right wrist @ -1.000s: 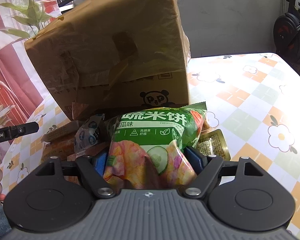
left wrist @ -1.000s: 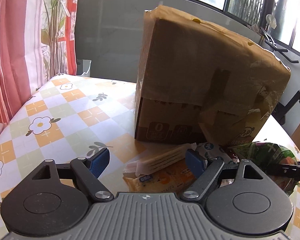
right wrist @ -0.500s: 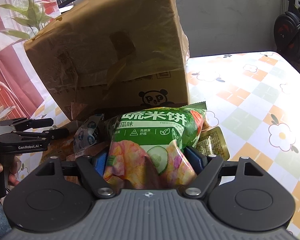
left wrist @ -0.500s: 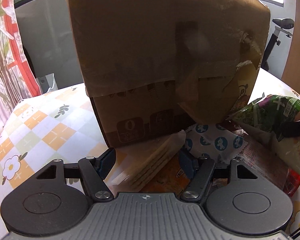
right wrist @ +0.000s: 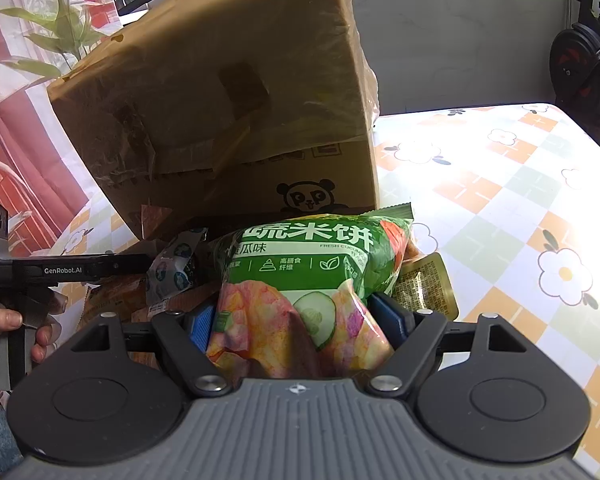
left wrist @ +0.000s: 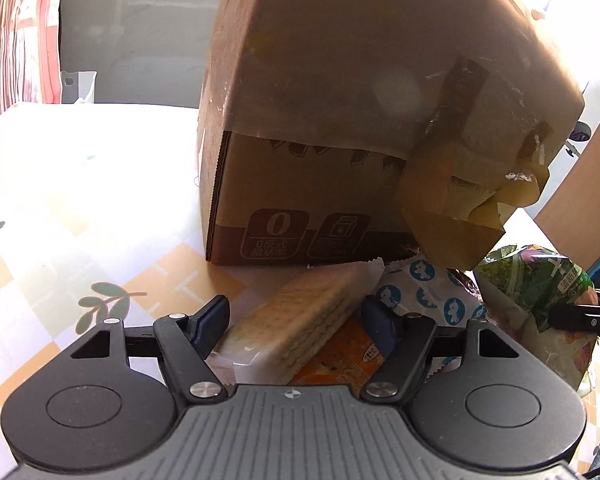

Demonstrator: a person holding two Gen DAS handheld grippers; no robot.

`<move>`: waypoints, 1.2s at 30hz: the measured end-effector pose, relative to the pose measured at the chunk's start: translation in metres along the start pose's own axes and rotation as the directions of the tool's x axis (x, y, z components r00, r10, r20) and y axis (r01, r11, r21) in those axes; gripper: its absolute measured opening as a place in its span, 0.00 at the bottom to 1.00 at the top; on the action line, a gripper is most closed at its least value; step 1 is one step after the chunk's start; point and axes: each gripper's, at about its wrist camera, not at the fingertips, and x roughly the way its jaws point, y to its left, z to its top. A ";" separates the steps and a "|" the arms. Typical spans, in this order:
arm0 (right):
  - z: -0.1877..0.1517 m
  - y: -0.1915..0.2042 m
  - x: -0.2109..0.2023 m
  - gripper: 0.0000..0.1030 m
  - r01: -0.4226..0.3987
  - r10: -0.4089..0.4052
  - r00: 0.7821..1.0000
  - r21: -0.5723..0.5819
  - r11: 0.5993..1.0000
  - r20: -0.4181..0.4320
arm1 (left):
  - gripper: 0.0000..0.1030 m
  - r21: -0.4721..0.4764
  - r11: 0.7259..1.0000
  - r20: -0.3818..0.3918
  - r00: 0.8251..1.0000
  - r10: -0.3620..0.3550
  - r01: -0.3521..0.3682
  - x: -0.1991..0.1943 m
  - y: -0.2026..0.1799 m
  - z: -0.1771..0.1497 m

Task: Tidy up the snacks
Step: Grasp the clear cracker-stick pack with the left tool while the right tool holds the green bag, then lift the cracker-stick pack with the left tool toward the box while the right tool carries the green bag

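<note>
- Your right gripper (right wrist: 298, 322) grips the green rice-cracker bag (right wrist: 308, 272), its blue pads pressed into both sides.
- Your left gripper (left wrist: 294, 320) straddles the wrapped cracker pack (left wrist: 300, 320); its jaws are opening, pads clear of the wrapper.
- Both snacks lie in the pile on the table (right wrist: 500, 208), just before the cardboard box (right wrist: 236, 120).

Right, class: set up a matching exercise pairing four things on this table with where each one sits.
Things:
1. green rice cracker bag
2. cracker pack
3. cardboard box
4. blue-and-white wrapper

Places:
A. behind the snack pile
B. between the right gripper's fingers
C. between the left gripper's fingers
D. beside the cracker pack, under the box's loose flap

Pairs: 1-B, 2-C, 3-A, 4-D
</note>
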 end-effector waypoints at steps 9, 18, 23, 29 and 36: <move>0.000 0.000 0.000 0.77 0.000 0.000 1.000 0.002 1.000 -0.001 | 0.31 -0.037 0.999 0.035 0.999 -0.021 0.022 -0.020 0.008 0.000; 0.000 0.001 0.000 0.77 0.001 -0.001 1.000 0.001 1.000 0.000 | 0.24 -0.015 0.998 0.039 0.997 0.069 -0.069 -0.038 0.012 -0.006; 0.000 0.001 0.000 0.77 0.000 0.000 1.000 0.001 1.000 0.000 | 0.24 0.051 0.990 -0.022 0.991 0.130 -0.128 -0.026 0.003 -0.017; 0.000 0.000 -0.001 0.77 -0.004 0.004 1.000 -0.002 1.000 0.000 | 0.21 -0.003 0.988 0.031 0.987 0.155 -0.155 -0.042 0.011 -0.022; -0.002 -0.002 -0.005 0.77 -0.007 0.007 1.000 0.005 1.000 0.007 | 0.21 -0.036 0.988 0.099 0.983 0.155 -0.152 -0.071 0.001 -0.019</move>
